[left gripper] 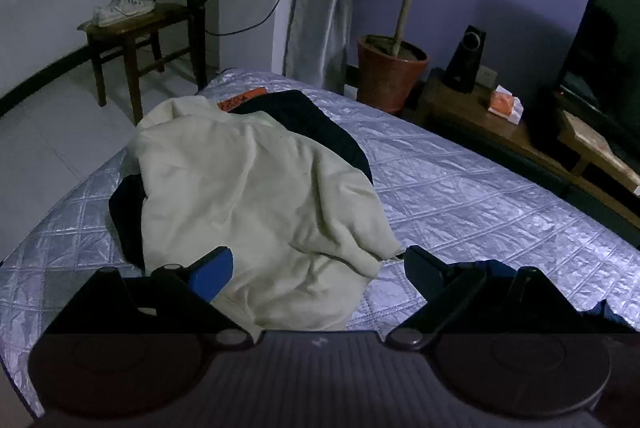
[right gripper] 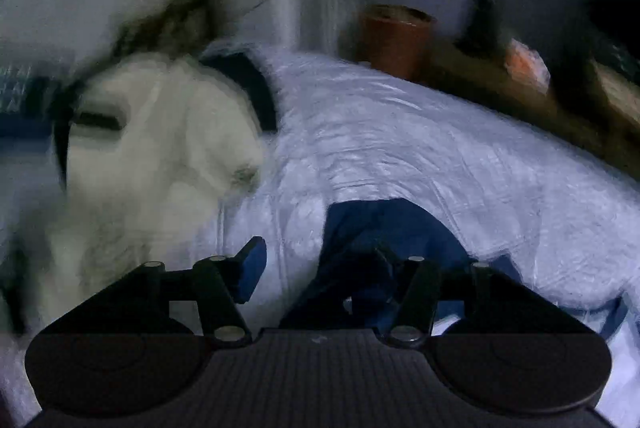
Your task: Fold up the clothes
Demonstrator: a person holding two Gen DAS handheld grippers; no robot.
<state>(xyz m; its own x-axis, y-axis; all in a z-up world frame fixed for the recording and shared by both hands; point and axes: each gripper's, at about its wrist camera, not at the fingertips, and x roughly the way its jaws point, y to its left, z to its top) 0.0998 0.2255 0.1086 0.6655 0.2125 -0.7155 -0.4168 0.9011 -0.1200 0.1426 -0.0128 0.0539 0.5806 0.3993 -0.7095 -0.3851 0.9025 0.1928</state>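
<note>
A cream garment [left gripper: 248,196] lies crumpled on a silver quilted bed cover [left gripper: 480,196], on top of a dark garment [left gripper: 316,120] with an orange piece [left gripper: 240,99] behind it. My left gripper [left gripper: 318,268] is open, its jaws wide apart over the cream garment's near edge, holding nothing. The right wrist view is blurred. It shows the cream garment [right gripper: 152,156] at the left and a blue garment [right gripper: 384,228] on the cover just ahead. My right gripper [right gripper: 320,264] is open, its right finger over the blue garment.
A wooden stool [left gripper: 132,28] with white shoes stands on the floor at the back left. A potted plant [left gripper: 390,68], a speaker [left gripper: 466,58], a tissue pack [left gripper: 506,104] and a TV [left gripper: 608,40] line the low wooden bench at the right.
</note>
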